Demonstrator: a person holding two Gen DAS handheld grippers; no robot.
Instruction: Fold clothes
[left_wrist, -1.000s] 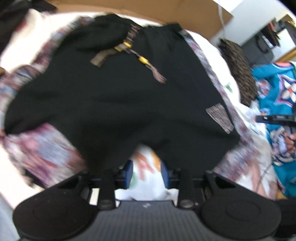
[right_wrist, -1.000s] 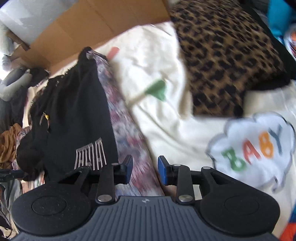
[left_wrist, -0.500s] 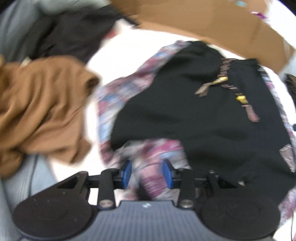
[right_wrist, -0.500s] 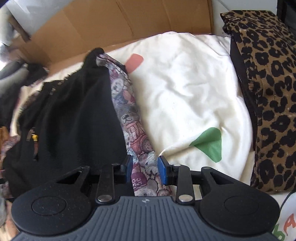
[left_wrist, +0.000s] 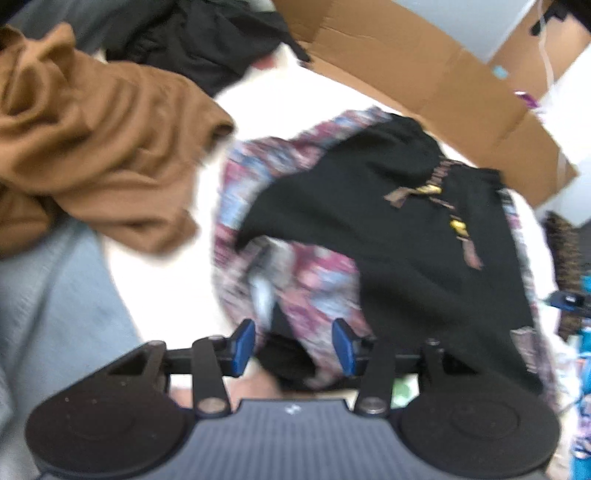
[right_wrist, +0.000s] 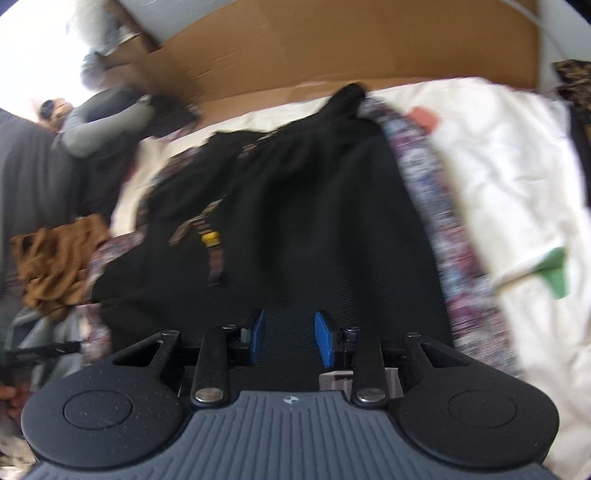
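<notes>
Black shorts (left_wrist: 388, 236) with patterned purple side panels (left_wrist: 240, 184) and a drawstring with yellow tips (left_wrist: 456, 223) lie on a cream blanket (left_wrist: 155, 258). My left gripper (left_wrist: 293, 345) is open, its blue pads on either side of the shorts' near left patterned hem (left_wrist: 314, 288). In the right wrist view the shorts (right_wrist: 314, 221) fill the middle, and my right gripper (right_wrist: 290, 338) is open just above the black fabric near the right side panel (right_wrist: 454, 258).
A brown garment (left_wrist: 92, 147) and a dark garment (left_wrist: 192, 40) lie to the left, with grey-blue fabric (left_wrist: 48, 302) below. Cardboard (left_wrist: 424, 74) stands behind the blanket. A leopard-print cushion (right_wrist: 572, 77) sits at the far right.
My left gripper moved left to the shorts' left patterned hem. My right gripper moved left from the side panel over the black fabric. Both stayed open.
</notes>
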